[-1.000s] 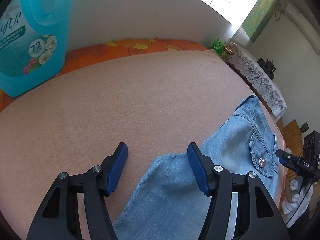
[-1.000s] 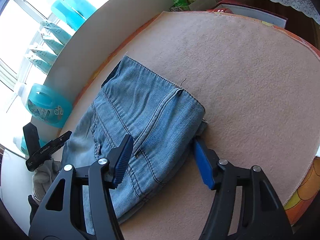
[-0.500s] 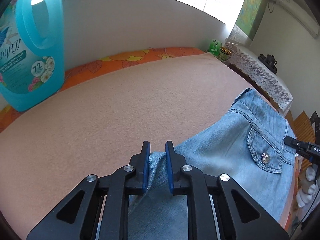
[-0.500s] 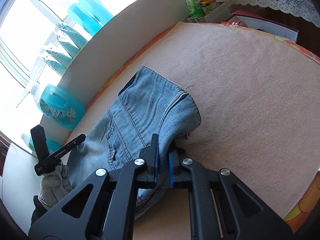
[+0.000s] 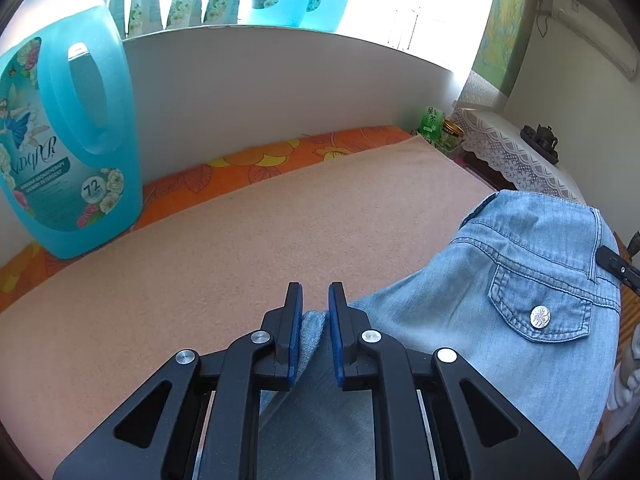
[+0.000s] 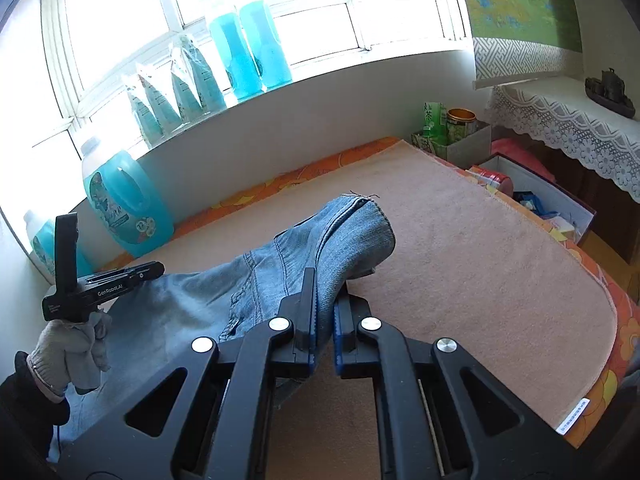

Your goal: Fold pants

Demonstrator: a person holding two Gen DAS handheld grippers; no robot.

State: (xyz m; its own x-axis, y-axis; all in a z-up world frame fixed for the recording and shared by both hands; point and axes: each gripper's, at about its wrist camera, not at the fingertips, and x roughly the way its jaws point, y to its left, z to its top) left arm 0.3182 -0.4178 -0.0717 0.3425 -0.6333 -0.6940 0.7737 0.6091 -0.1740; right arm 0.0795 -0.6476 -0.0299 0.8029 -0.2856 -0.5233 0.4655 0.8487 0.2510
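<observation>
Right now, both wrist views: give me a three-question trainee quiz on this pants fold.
1. True or false: the left gripper is shut on the light blue denim pants.
2. The right gripper holds: A) the pants, B) the big turquoise detergent jug, C) nothing.
3. Fill in: the silver button sits on a pocket ____.

Key: 1 true; 2 A; 3 flap.
</observation>
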